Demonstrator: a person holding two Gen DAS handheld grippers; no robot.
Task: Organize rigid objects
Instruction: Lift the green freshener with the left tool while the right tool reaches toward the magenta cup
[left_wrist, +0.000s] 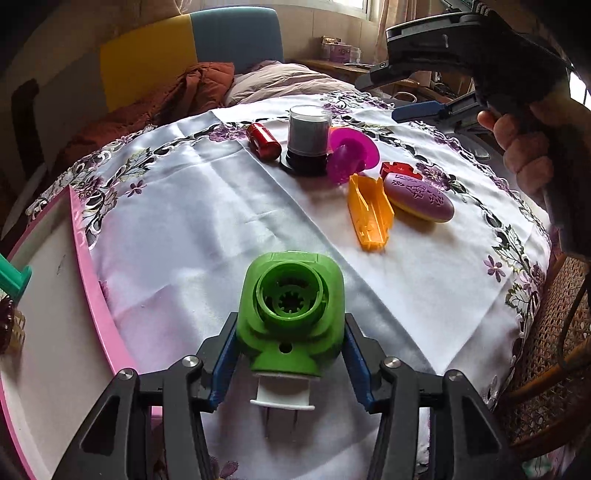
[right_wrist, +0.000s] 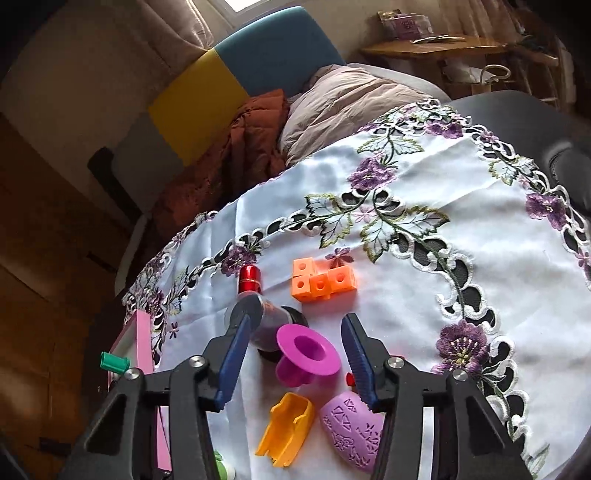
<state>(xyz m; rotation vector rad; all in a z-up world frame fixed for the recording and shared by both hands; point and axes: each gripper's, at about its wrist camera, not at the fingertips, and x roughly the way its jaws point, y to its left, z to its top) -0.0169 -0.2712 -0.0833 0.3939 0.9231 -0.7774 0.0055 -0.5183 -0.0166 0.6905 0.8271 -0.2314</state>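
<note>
My left gripper (left_wrist: 290, 325) is shut on a green plastic housing (left_wrist: 291, 314) with a white plug base, held just above the white floral tablecloth (left_wrist: 192, 236). Beyond it lie a red cylinder (left_wrist: 263, 141), a clear jar with a black base (left_wrist: 308, 138), a magenta flanged piece (left_wrist: 351, 152), an orange clip (left_wrist: 369, 212), a purple oval soap-like object (left_wrist: 419, 197) and a red piece (left_wrist: 400, 170). My right gripper (right_wrist: 297, 332) is open, hovering above the magenta piece (right_wrist: 308, 354); it also shows in the left wrist view (left_wrist: 402, 92). Orange cubes (right_wrist: 323, 283) lie further off.
A pink-rimmed white tray (left_wrist: 88, 280) sits at the table's left edge, with a teal object (left_wrist: 14, 278) on it. A wicker chair (left_wrist: 554, 350) stands at right. A sofa with cushions and blankets (left_wrist: 207, 85) lies behind the table.
</note>
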